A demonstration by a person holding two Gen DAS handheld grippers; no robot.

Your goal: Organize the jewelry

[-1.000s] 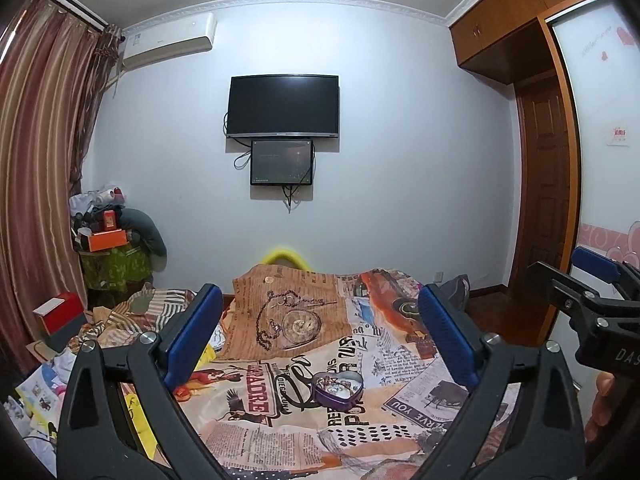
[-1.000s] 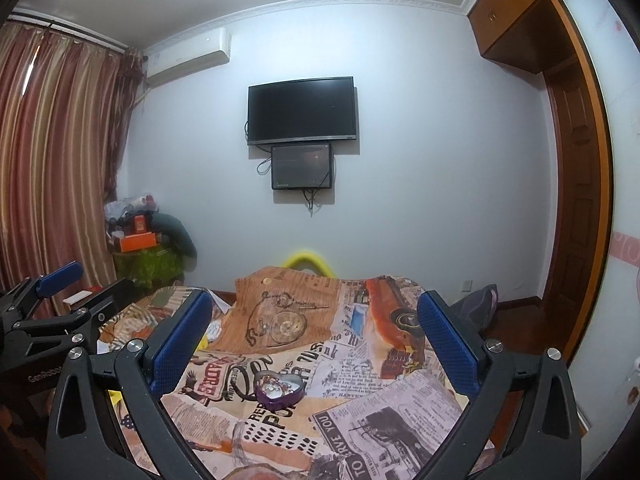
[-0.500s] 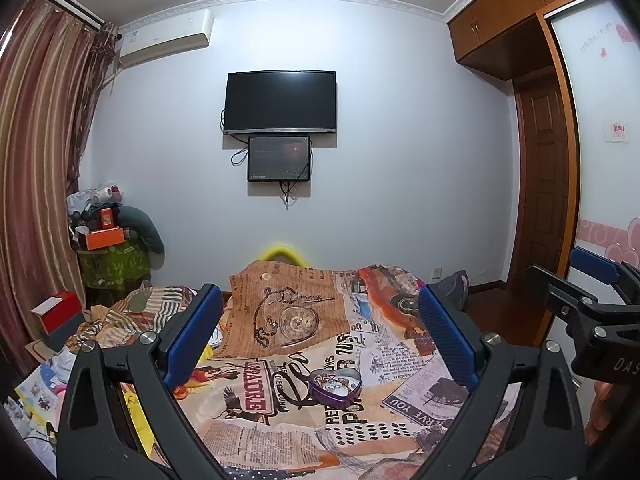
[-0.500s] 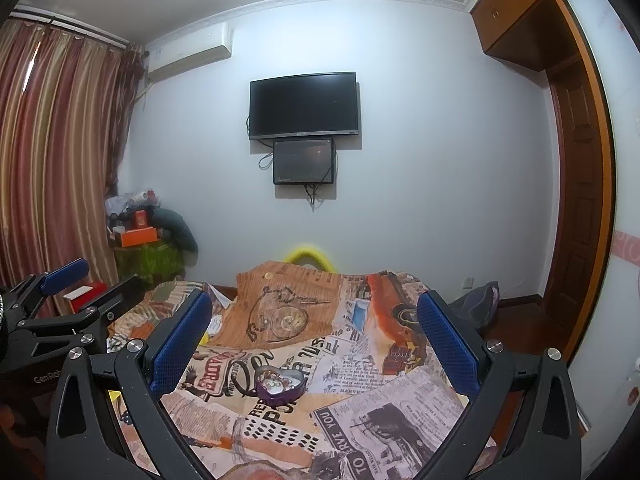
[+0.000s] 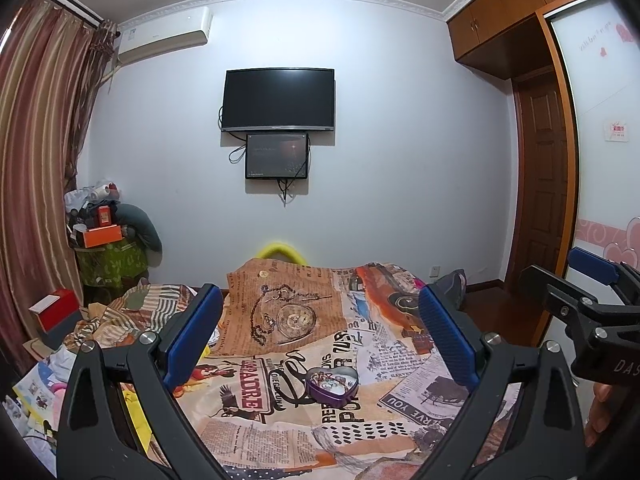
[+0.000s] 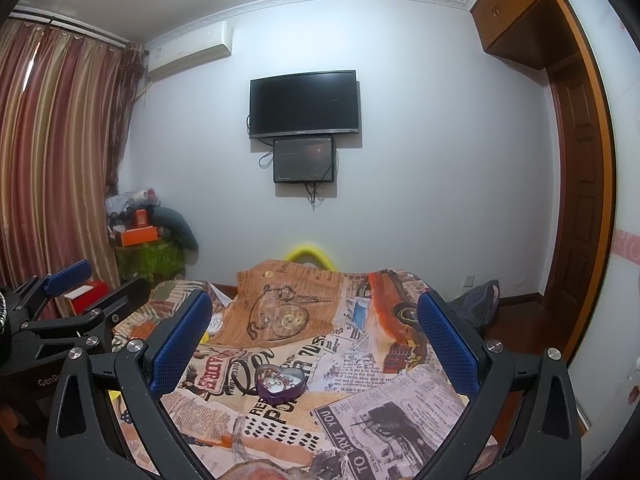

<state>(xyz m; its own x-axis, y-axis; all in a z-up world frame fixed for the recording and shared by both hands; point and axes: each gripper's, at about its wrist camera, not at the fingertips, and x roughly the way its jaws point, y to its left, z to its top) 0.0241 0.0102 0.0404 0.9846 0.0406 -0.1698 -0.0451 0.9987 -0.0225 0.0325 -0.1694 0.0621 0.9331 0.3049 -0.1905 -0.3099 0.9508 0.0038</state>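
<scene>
A purple heart-shaped tin (image 5: 331, 385) lies open on the printed bedspread (image 5: 280, 416), with tangled jewelry inside. It also shows in the right wrist view (image 6: 281, 384). My left gripper (image 5: 320, 340) is open and empty, held above and short of the tin. My right gripper (image 6: 314, 340) is open and empty, also held back from the tin. The right gripper shows at the right edge of the left wrist view (image 5: 588, 300). The left gripper shows at the left edge of the right wrist view (image 6: 64, 304).
The bedspread print shows a pocket watch (image 5: 294, 318). A cluttered stand with an orange box (image 5: 102, 236) and a red box (image 5: 54, 308) stand at the left by the curtain. A TV (image 5: 279, 99) hangs on the far wall. A wooden door (image 5: 544, 184) is at the right.
Both grippers have tilted slightly, so the bed and tin sit a little differently in view. Both stay open and empty.
</scene>
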